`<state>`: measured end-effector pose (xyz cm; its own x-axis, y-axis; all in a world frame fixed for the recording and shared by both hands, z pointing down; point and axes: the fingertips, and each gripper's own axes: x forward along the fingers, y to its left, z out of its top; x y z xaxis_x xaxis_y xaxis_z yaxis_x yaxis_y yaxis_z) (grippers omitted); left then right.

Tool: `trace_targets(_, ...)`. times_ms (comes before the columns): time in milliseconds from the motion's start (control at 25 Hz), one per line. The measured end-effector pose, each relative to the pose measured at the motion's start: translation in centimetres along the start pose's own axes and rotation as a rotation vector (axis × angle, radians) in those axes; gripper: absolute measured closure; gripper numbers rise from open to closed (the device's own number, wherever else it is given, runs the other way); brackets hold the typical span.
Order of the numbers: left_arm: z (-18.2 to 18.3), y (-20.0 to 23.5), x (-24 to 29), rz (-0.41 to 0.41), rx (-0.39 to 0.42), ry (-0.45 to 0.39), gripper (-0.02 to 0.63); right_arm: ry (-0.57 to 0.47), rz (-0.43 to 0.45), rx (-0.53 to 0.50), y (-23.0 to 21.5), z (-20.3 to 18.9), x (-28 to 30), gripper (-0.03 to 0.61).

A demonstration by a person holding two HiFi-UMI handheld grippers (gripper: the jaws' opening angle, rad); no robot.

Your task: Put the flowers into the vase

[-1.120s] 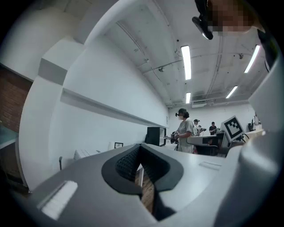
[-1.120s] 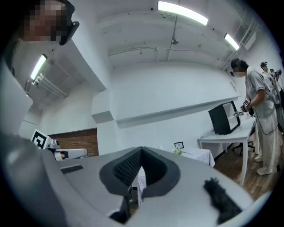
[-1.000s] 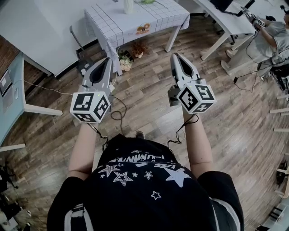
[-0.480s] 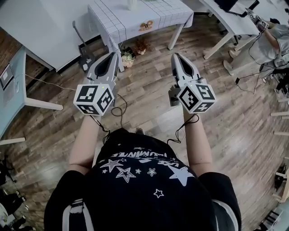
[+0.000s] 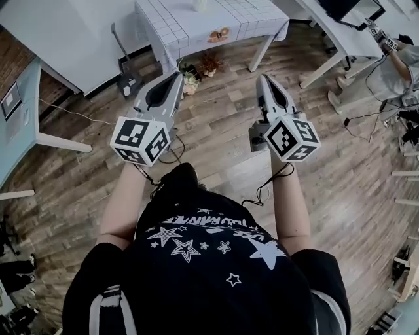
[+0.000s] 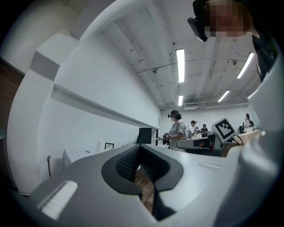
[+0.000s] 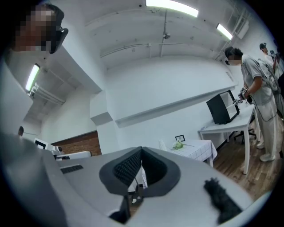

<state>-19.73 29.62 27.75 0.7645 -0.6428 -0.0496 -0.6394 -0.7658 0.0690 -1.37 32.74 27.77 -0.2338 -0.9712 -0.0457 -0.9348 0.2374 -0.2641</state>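
From the head view, the person stands on the wooden floor well short of the surface (image 5: 196,29) with the checked cloth, holding the left claw (image 5: 175,78) and right claw (image 5: 264,80) out level and side by side, both aimed toward it; this looks like a carrying pose for an approach, with no reaching yet. A white vase (image 5: 200,4) stands on that surface at the frame's top edge, and small potted plants (image 5: 190,81) sit on the floor by its leg. In the left gripper view the ribbed pads meet, with only floor showing below them, so this claw is closed and holds nothing; it faces a white wall and people at desks farther off. In the right gripper view the pads are likewise pressed together and empty, and beyond them the flowers (image 7: 179,144) lie on the checked surface, far away, so the task has not begun.
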Motion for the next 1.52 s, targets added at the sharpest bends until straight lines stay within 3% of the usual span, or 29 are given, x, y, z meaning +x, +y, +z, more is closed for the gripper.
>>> trace_targets(480, -0.7, 1.0, 2.5, -0.029, 0.012, 0.039, 0.606, 0.038, 0.022, -0.038, -1.0, -0.9, 1.7, 0.568)
trace_targets(800, -1.8, 2.9, 7.1, -0.053, -0.002, 0.04, 0.606, 0.043, -0.018, -0.036, -4.3, -1.1, 4.5, 0.568)
trace_targets(1080, -2.4, 6.6, 12.2, -0.054, -0.022, 0.043, 0.606, 0.041, -0.038, -0.02, -7.7, -0.5, 10.0, 0.568)
trace_targets(1520, -3.7, 12.9, 19.9, -0.048, -0.088, 0.068, 0.606, 0.119, -0.035, -0.003, -11.2, -0.9, 18.0, 0.568)
